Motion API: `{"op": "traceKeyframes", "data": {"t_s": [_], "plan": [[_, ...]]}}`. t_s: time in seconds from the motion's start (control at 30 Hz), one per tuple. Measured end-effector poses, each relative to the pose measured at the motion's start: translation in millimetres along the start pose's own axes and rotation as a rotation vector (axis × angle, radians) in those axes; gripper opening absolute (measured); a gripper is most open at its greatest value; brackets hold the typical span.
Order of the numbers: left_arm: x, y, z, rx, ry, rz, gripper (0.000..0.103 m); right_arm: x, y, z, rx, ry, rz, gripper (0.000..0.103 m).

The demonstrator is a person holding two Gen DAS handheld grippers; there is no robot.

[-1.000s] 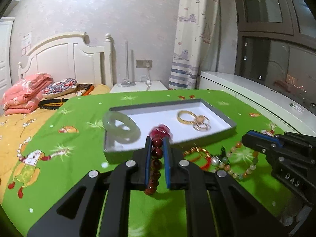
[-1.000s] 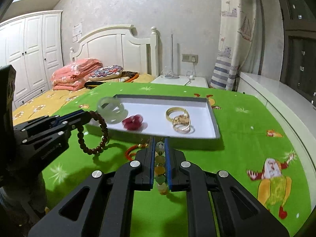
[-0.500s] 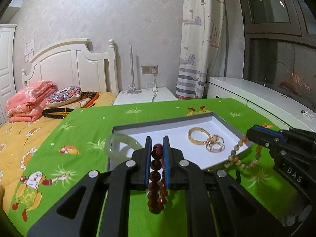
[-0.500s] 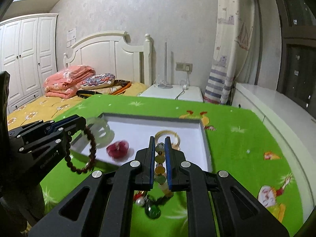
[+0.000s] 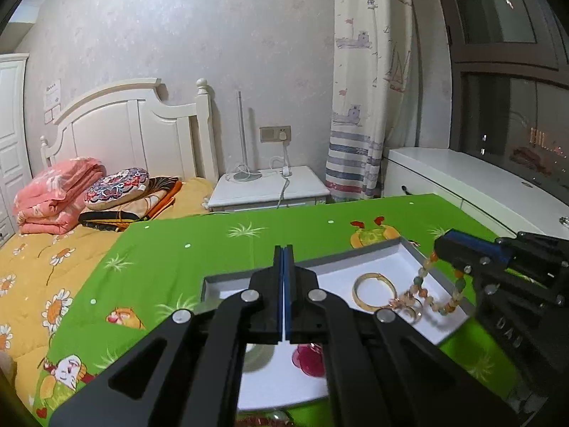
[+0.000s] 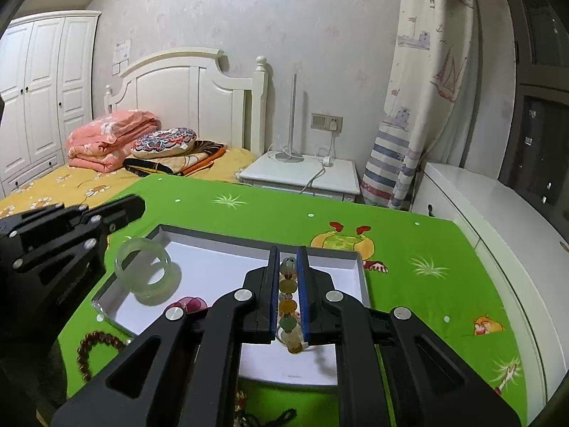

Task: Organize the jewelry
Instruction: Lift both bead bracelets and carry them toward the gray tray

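Pastel bead bracelet [image 6: 288,297] is hanging over the white tray [image 6: 227,259], pinched in the R gripper [image 6: 288,267]. L gripper [image 5: 283,259] is hovering w/ fingers pressed together, holding nothing. Dark red bead bracelet [image 6: 93,348] is lying on the green cloth [image 6: 409,284] just beside the tray

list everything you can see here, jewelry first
tray: 1, grey rim, white inside, on green cloth
jade bangle: 1, pale green, tray's left corner
gold bangle: 1, gold, in tray
small rings: count unclear, gold, beside gold bangle
flower-shaped piece: 1, red, in tray
dark bead bracelet: 1, brown-red, on cloth by tray's near-left corner
mixed bead bracelet: 1, multicolour, held over tray
nightstand: 1, white, beside bed
left hand-held gripper: 1, black, shut, empty
right hand-held gripper: 1, black, shut on mixed bead bracelet
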State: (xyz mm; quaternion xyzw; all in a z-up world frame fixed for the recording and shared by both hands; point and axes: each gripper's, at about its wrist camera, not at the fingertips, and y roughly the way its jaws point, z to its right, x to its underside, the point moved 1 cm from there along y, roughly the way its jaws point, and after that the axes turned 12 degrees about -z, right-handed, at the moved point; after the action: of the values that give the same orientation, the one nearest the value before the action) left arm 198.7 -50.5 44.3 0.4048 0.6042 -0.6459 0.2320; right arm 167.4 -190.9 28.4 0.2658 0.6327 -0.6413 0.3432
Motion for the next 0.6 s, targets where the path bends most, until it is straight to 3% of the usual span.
{"op": "traceKeyframes", "data": {"t_s": [0.13,0.27,0.3,0.47,0.53,0.6], "plan": [[13,-12,-1,0.067,0.015,-0.034,0.003,11,-10,-3,-0.036,0.003,0.01,0.011],[55,-28,-12,0.128,-0.004,-0.115,0.047,32,-26,-9,-0.068,-0.008,0.009,0.011],[69,-32,-13,0.147,-0.001,-0.14,0.05,36,-29,-11,-0.072,-0.015,0.01,0.011],[121,-26,2,0.154,0.12,-0.283,0.047,51,-44,-21,-0.075,-0.04,0.021,0.011],[133,-13,13,0.1,0.189,-0.339,0.034,53,-47,-22,-0.076,-0.04,0.027,0.011],[133,-4,13,0.104,0.179,-0.387,0.015,55,-51,-23,-0.082,-0.036,0.034,0.011]]}}
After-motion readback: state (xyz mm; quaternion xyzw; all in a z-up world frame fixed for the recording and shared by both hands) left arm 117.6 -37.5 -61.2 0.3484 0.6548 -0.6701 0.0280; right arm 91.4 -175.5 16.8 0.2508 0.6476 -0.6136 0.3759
